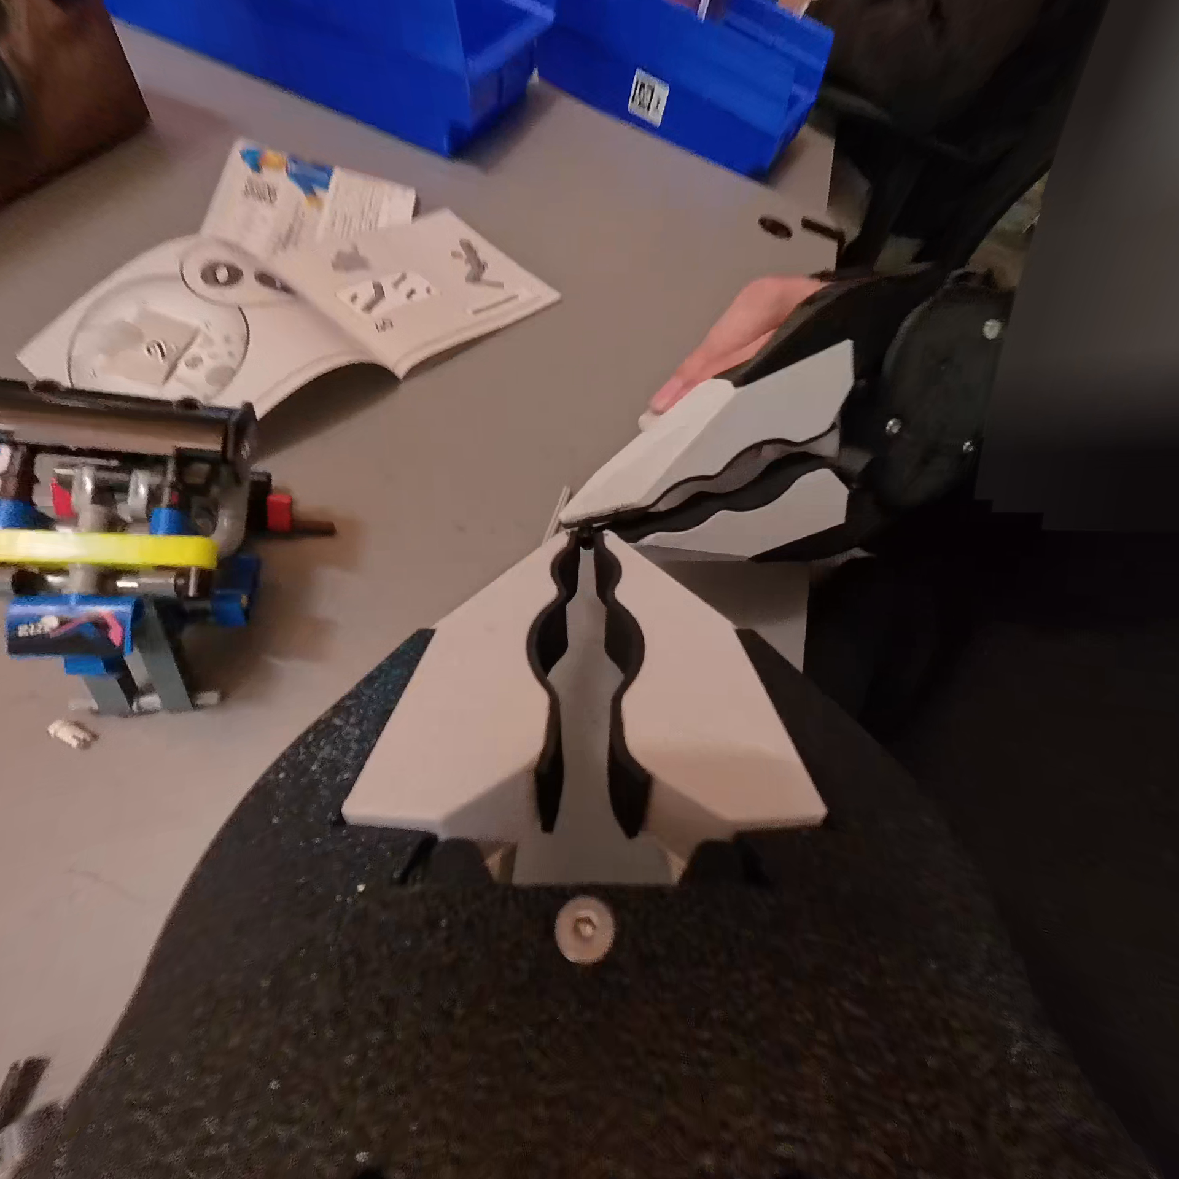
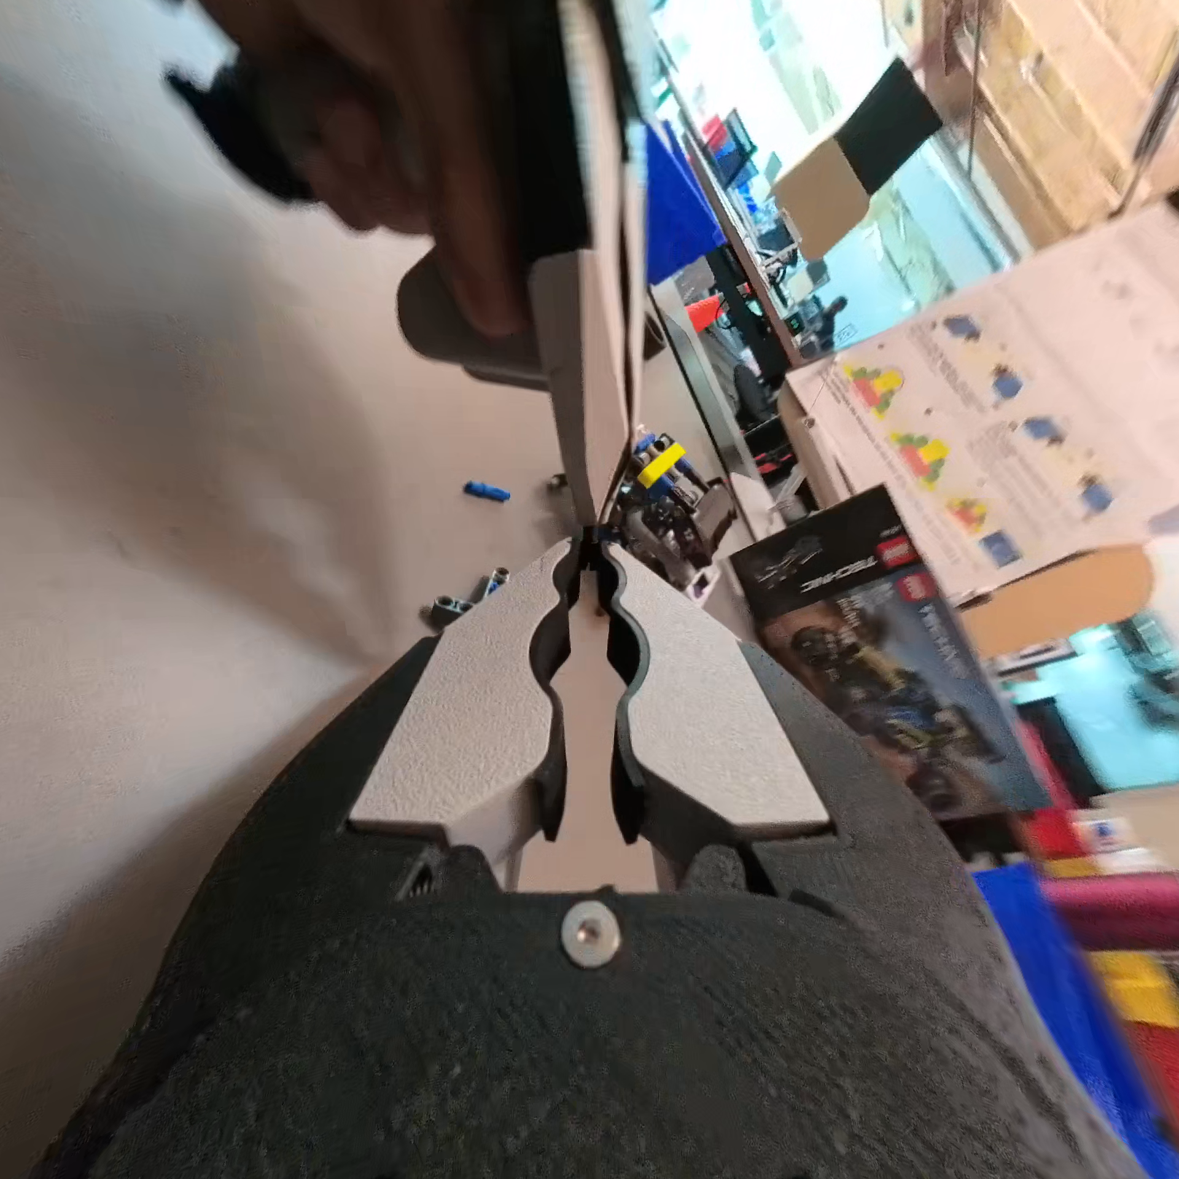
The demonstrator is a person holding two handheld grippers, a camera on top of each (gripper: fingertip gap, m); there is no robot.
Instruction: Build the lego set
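My left gripper (image 1: 585, 541) is shut, with a small black piece (image 1: 585, 543) pinched at its fingertips. My right gripper (image 1: 577, 518) comes in from the right, also shut, and its tips touch the same spot. In the right wrist view, my right gripper (image 2: 590, 547) pinches the small dark piece (image 2: 593, 534), and the left gripper (image 2: 593, 518) comes down from above to meet it. The part-built lego model (image 1: 121, 542), blue, grey and black with a yellow band, stands on the grey table (image 1: 446, 459) to the left. It also shows behind the tips in the right wrist view (image 2: 663, 497).
An open instruction booklet (image 1: 306, 300) lies behind the model. Two blue bins (image 1: 357, 57) (image 1: 689, 83) stand at the back. A small grey piece (image 1: 73, 732) lies by the model. A blue pin (image 2: 486, 490) and small pieces (image 2: 459, 600) lie loose. The lego box (image 2: 893, 651) is beside the model. A hand (image 1: 734, 344) holds the right gripper. The grippers are tip to tip, or close to it.
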